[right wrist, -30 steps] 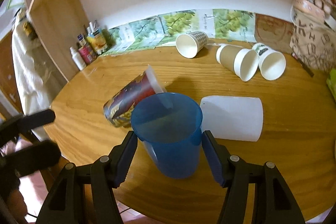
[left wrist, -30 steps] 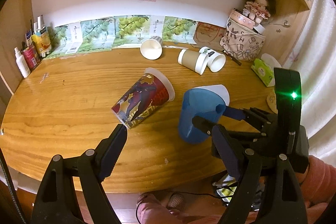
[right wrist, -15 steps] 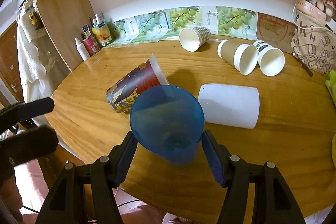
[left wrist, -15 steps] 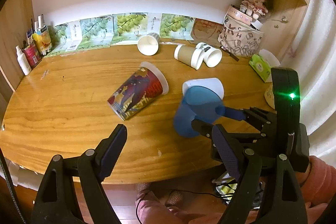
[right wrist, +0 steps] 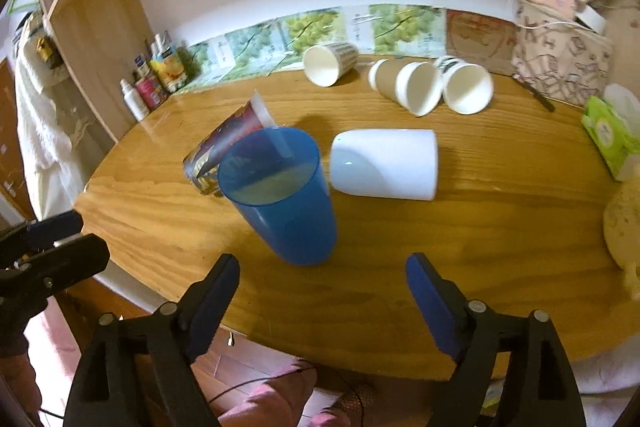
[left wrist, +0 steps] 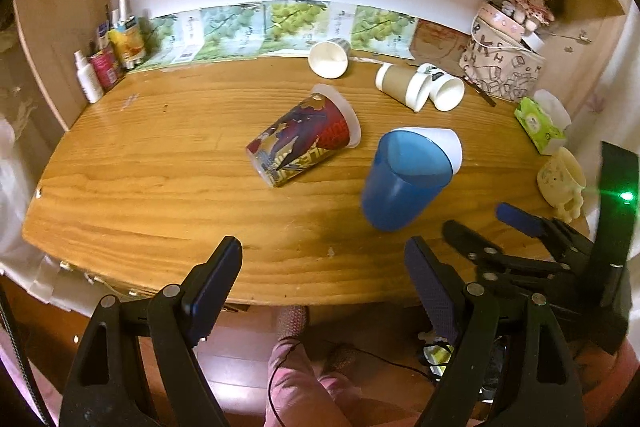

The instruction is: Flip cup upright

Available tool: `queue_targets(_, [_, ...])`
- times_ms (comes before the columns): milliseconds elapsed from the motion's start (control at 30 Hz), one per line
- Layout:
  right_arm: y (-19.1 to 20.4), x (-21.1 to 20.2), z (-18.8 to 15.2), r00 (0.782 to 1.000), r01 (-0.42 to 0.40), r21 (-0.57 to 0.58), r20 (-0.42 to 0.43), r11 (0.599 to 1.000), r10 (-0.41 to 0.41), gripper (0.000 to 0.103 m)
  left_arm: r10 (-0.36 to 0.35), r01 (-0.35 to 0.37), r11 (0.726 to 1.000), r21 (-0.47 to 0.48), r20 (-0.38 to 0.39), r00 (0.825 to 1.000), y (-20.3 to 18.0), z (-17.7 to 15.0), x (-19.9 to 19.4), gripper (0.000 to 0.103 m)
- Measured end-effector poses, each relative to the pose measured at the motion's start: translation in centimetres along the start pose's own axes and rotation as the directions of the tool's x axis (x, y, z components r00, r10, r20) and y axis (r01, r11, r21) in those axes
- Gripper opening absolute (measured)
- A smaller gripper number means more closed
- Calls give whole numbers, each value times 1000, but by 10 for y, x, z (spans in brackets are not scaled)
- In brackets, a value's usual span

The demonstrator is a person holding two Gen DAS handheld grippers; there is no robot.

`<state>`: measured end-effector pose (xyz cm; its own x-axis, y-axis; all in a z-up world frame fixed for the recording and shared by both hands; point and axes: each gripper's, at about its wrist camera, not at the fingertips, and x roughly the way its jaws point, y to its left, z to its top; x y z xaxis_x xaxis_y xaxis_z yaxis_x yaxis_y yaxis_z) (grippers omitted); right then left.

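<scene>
The blue cup (right wrist: 280, 195) stands mouth-up on the bench (right wrist: 480, 227), free of both grippers, near the front edge. From your right wrist camera it sits at 12 o'clock just ahead of your right gripper (right wrist: 322, 279), whose jaws are spread wide and touch nothing. A white cup (right wrist: 386, 163) lies on its side just beside the blue cup at 2 o'clock; a printed cup (left wrist: 304, 143) lies on its side at its 10 o'clock. Three paper cups (left wrist: 400, 79) lie tipped over farther back. Your left gripper (left wrist: 320, 267) hangs at the bench's front edge, jaws apart and holding nothing.
</scene>
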<state>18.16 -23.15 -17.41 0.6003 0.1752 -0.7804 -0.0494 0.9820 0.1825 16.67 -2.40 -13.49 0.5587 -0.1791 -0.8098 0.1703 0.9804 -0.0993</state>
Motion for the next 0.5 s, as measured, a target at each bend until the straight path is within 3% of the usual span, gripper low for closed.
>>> queue_targets(200, [0, -47, 16, 998, -26, 99, 64, 995, 20, 95, -14, 13, 999, -53, -17, 1000, -1, 17, -20, 86])
queue_targets(333, [5, -78, 26, 993, 1, 92, 115, 996, -12, 99, -40, 38, 996, -79, -25, 999, -1, 30, -33, 86])
queue_targets(500, [9, -108, 34, 992, 46, 113, 114, 993, -59, 101, -29, 27, 997, -68, -22, 999, -5, 45, -49, 86])
